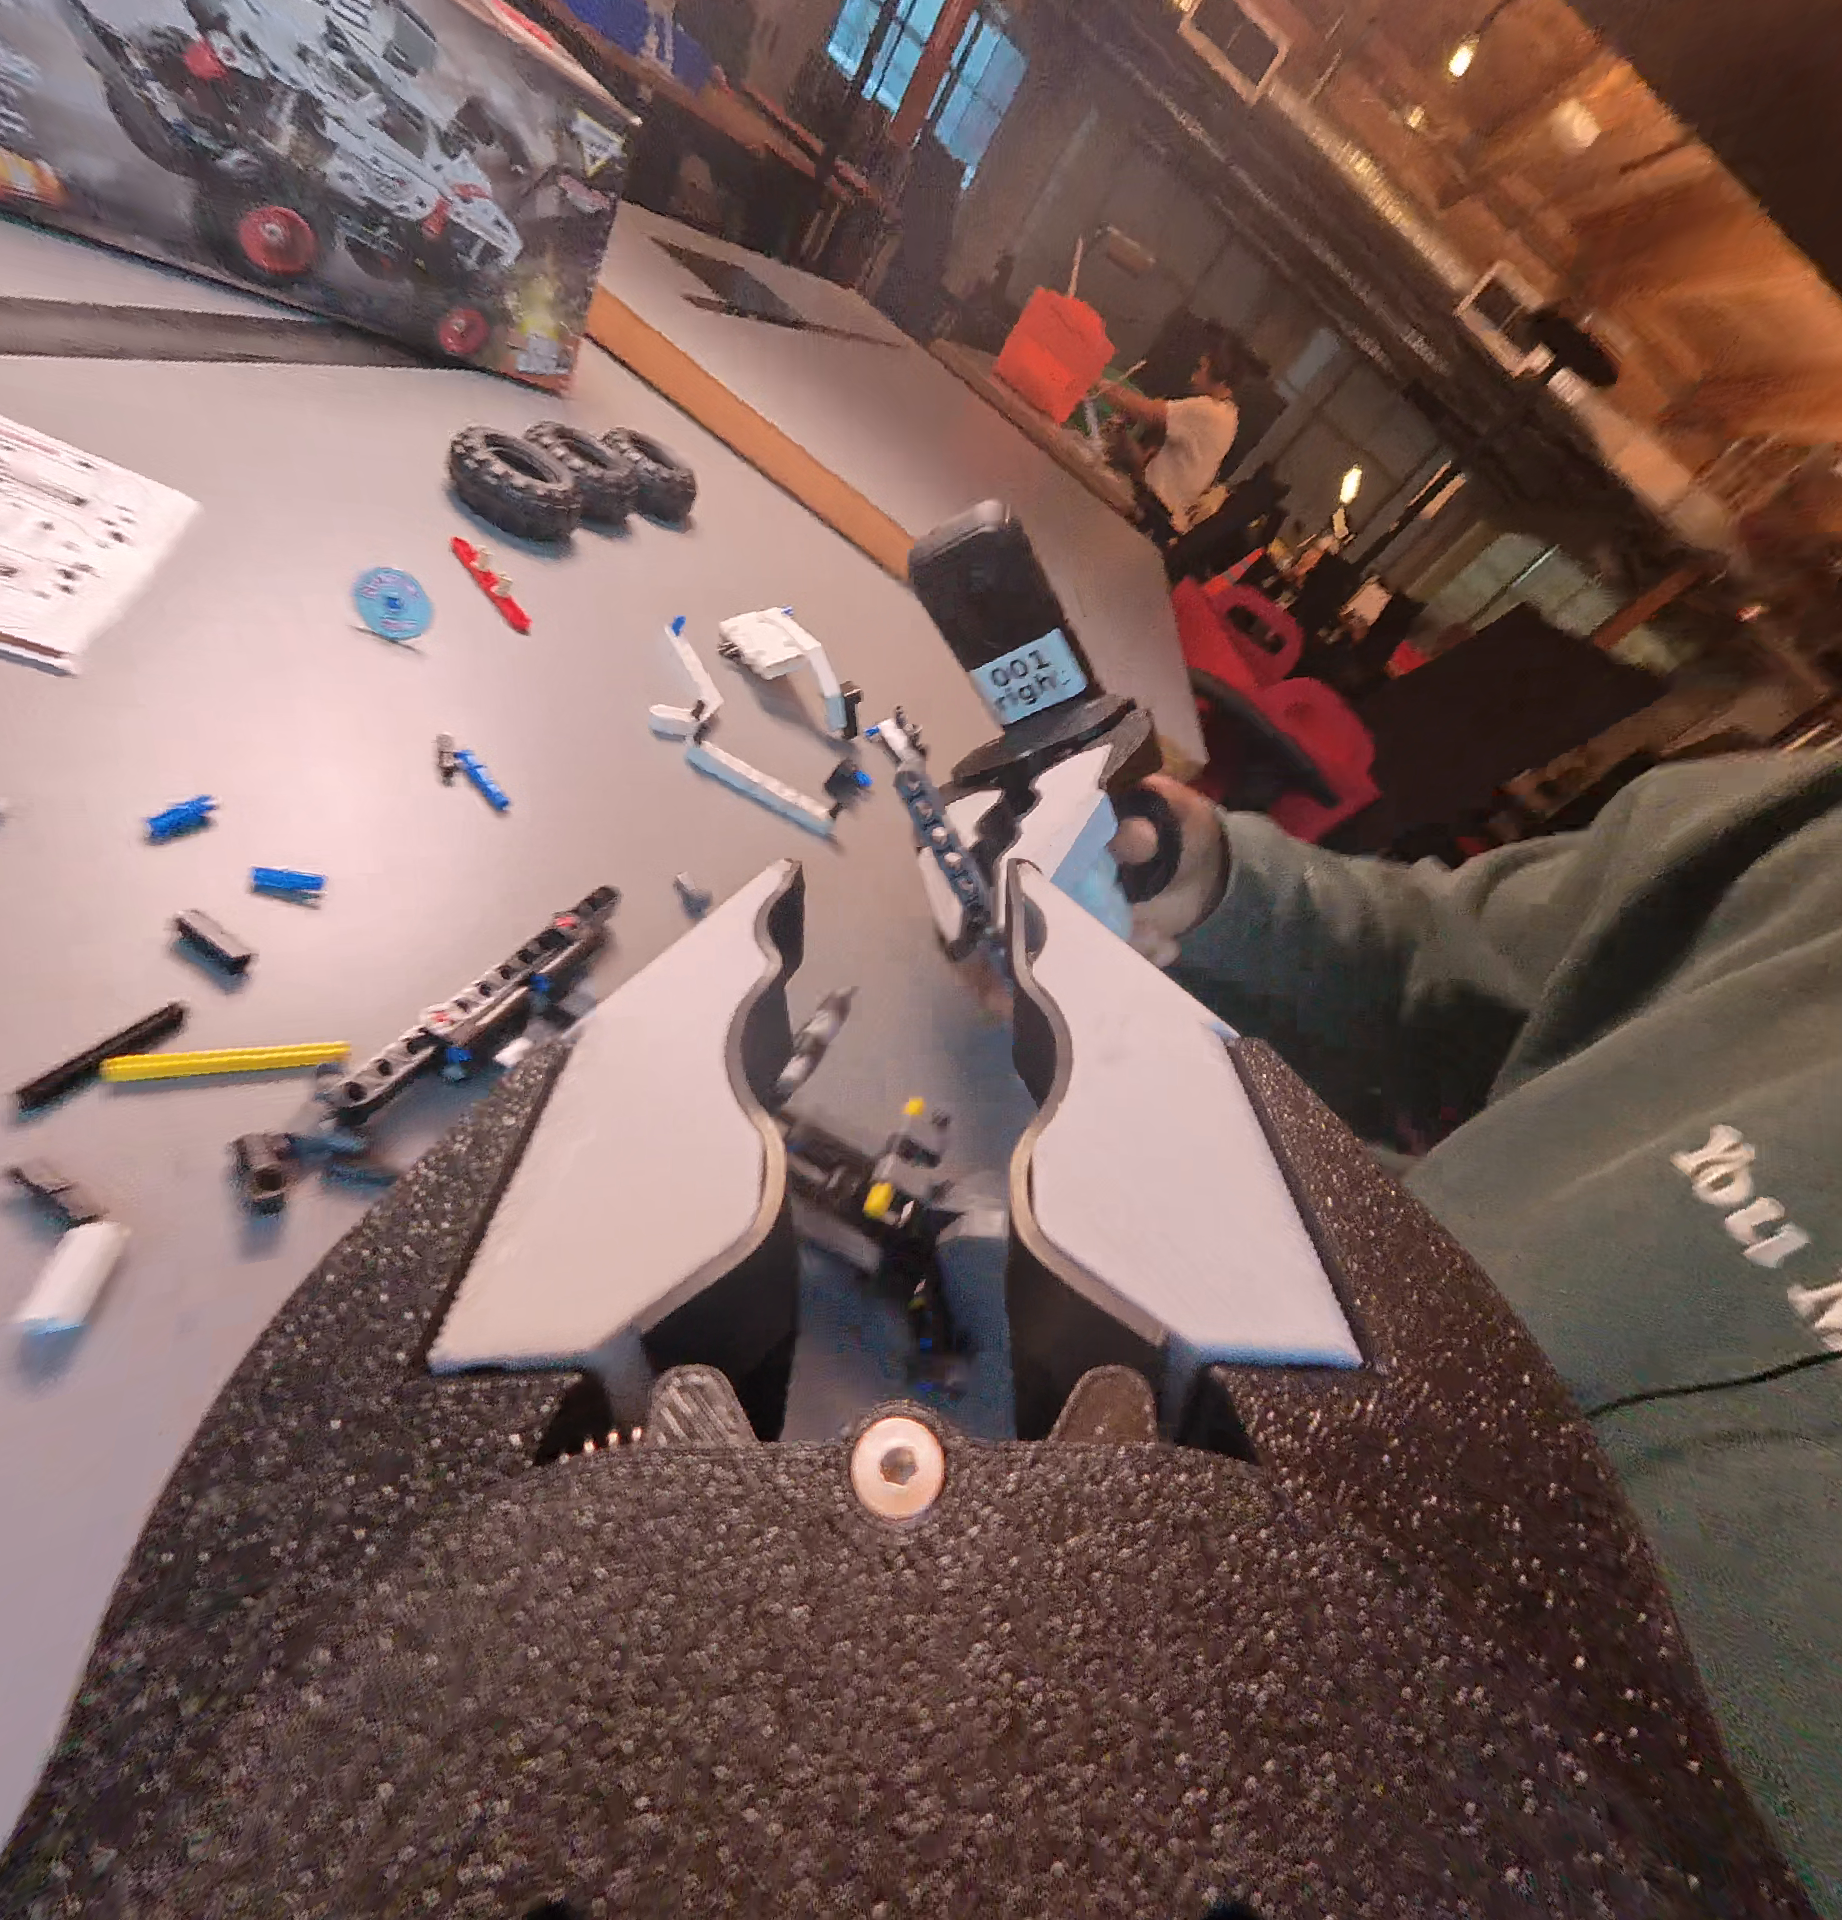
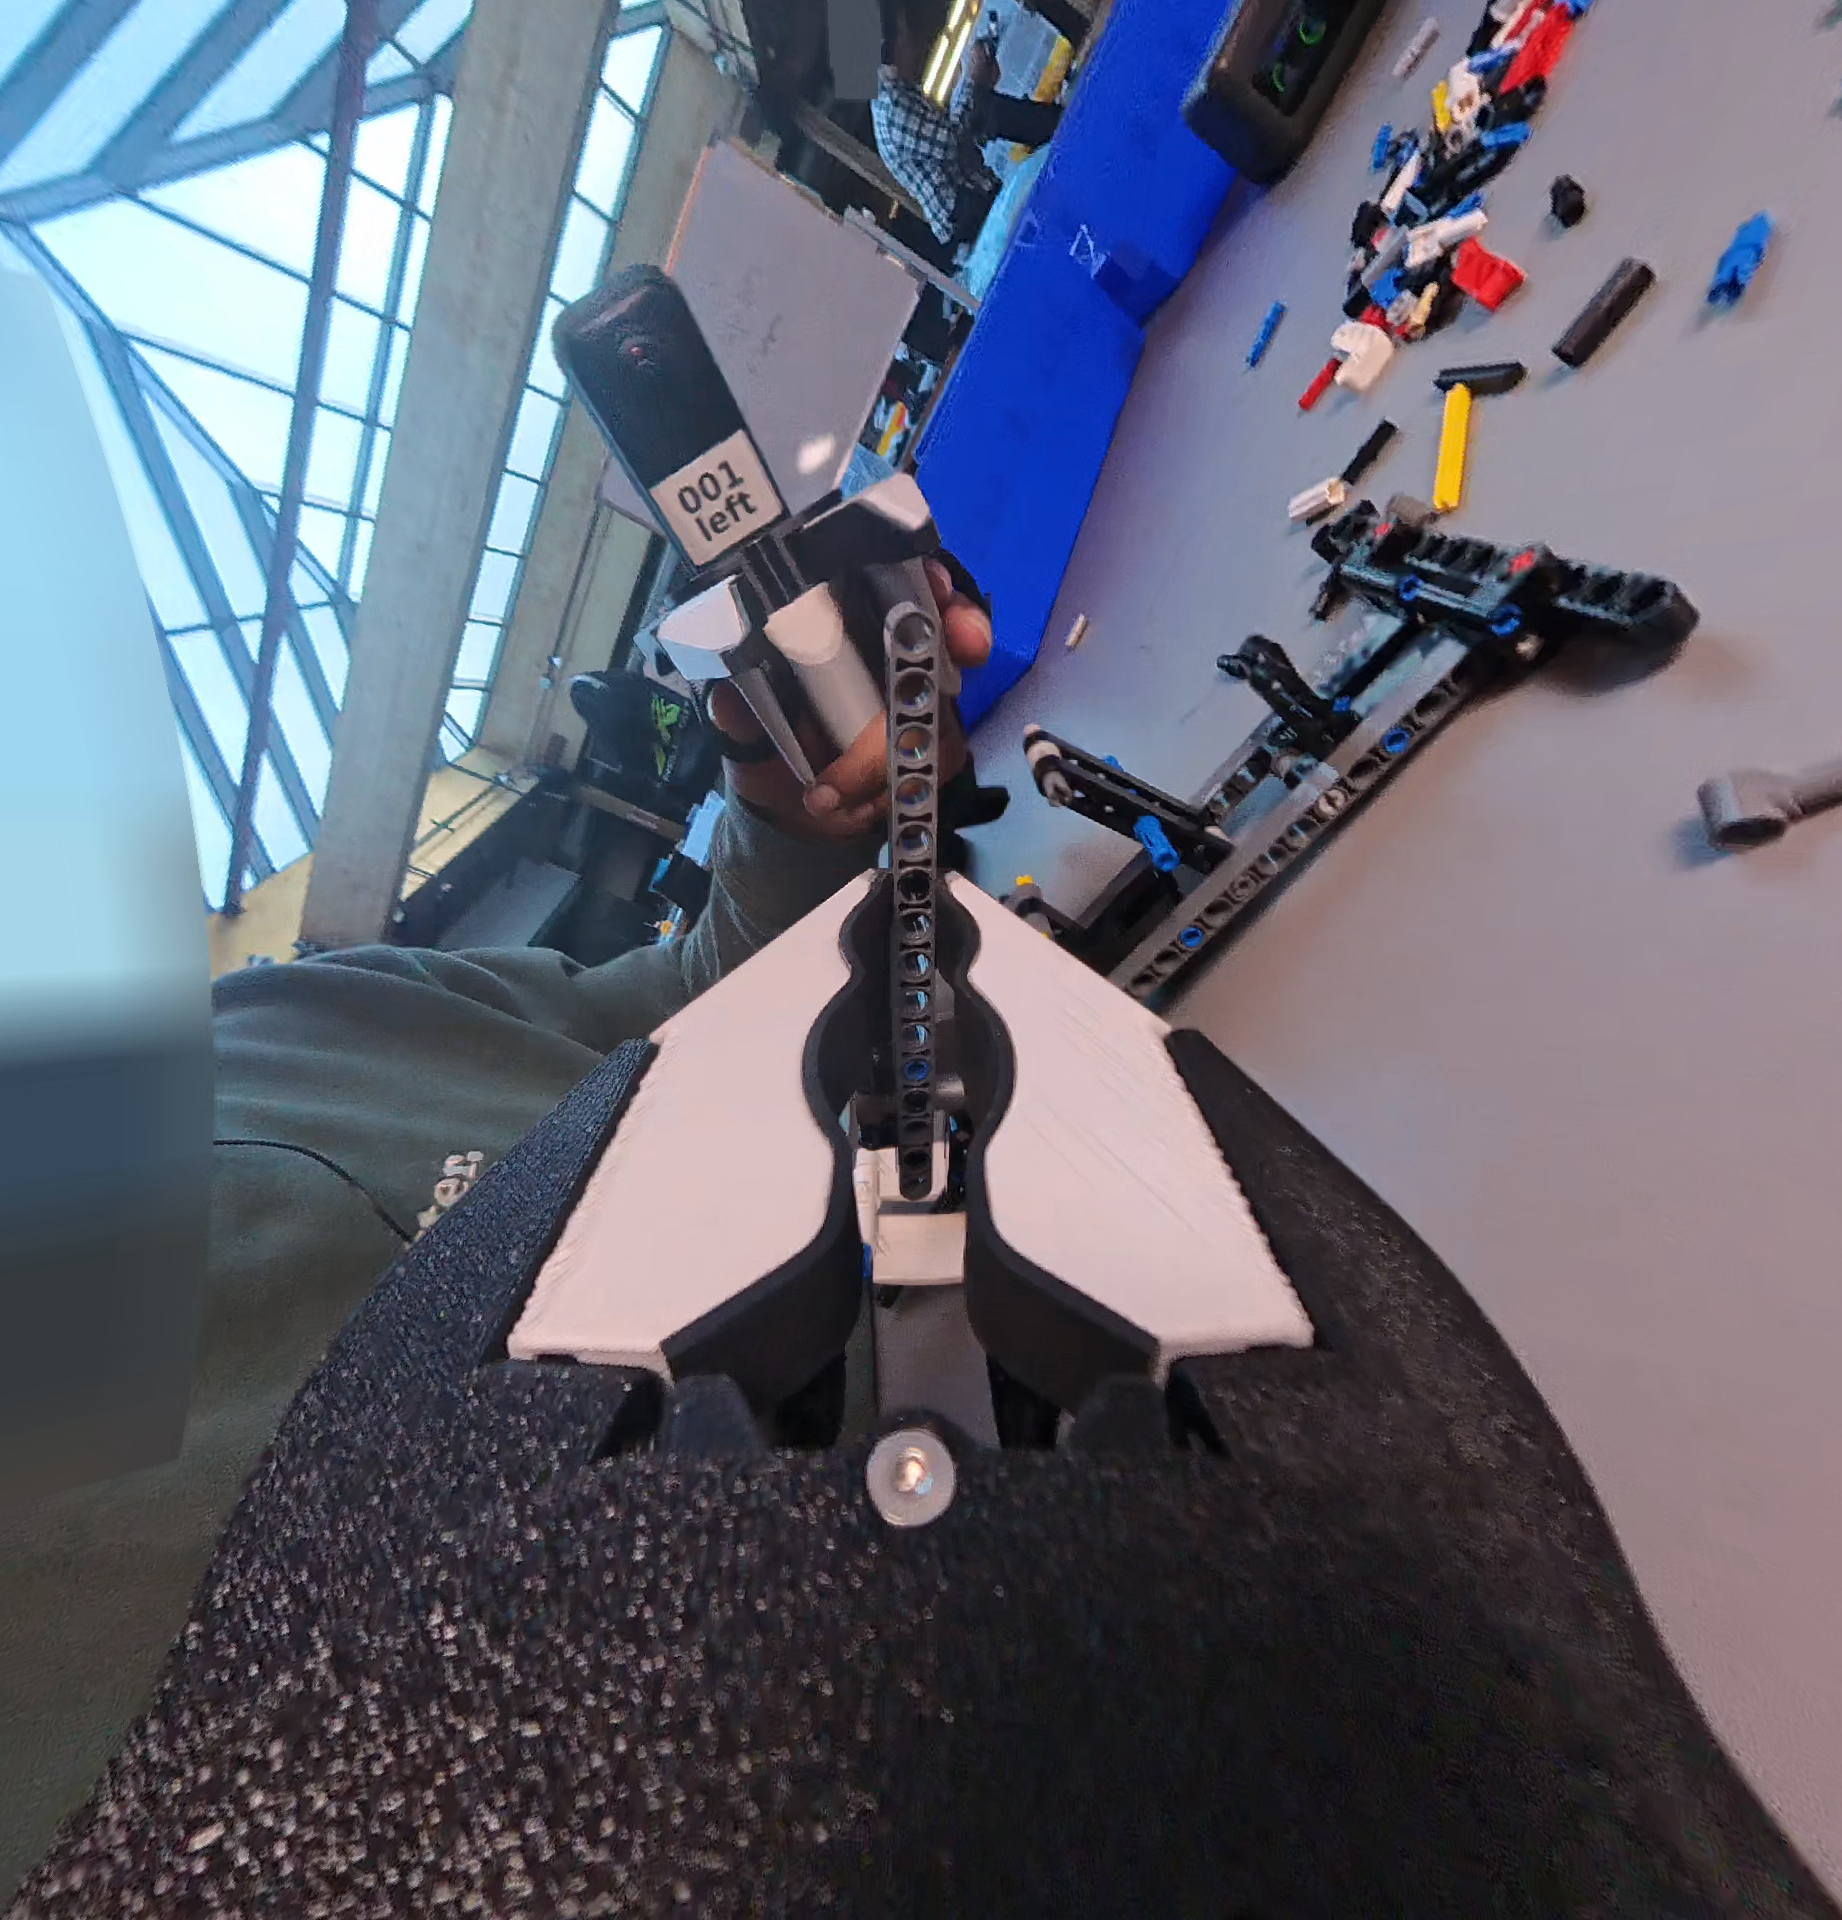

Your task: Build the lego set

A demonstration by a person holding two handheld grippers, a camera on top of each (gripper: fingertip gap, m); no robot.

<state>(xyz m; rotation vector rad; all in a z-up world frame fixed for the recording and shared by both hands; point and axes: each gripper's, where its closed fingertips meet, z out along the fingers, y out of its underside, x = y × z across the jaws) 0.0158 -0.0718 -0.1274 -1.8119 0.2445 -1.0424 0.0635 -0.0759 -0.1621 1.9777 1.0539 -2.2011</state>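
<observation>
My right gripper (image 2: 914, 896) is shut on a long dark grey holed beam (image 2: 912, 790) that sticks out past the fingertips; a white piece (image 2: 917, 1242) and blue pins sit on it deep between the jaws. In the left wrist view the right gripper (image 1: 990, 831) holds this beam (image 1: 943, 862) just ahead of my left fingertips. My left gripper (image 1: 904, 883) is open and empty above a part-built black and grey frame (image 1: 875, 1174) on the table. The left gripper (image 2: 792, 675) also shows in the right wrist view, behind the beam. The frame (image 2: 1416, 707) lies to the right there.
Three black tyres (image 1: 574, 478), the set's box (image 1: 325, 177) and an instruction booklet (image 1: 34, 530) lie at the back left. Loose blue, black, white and yellow pieces (image 1: 226, 1060) are scattered over the grey table (image 1: 273, 727). A pile of parts (image 2: 1436, 208) and a blue bin (image 2: 1052, 395) lie farther off. My hands' fingertips stand some 7 centimetres from each other.
</observation>
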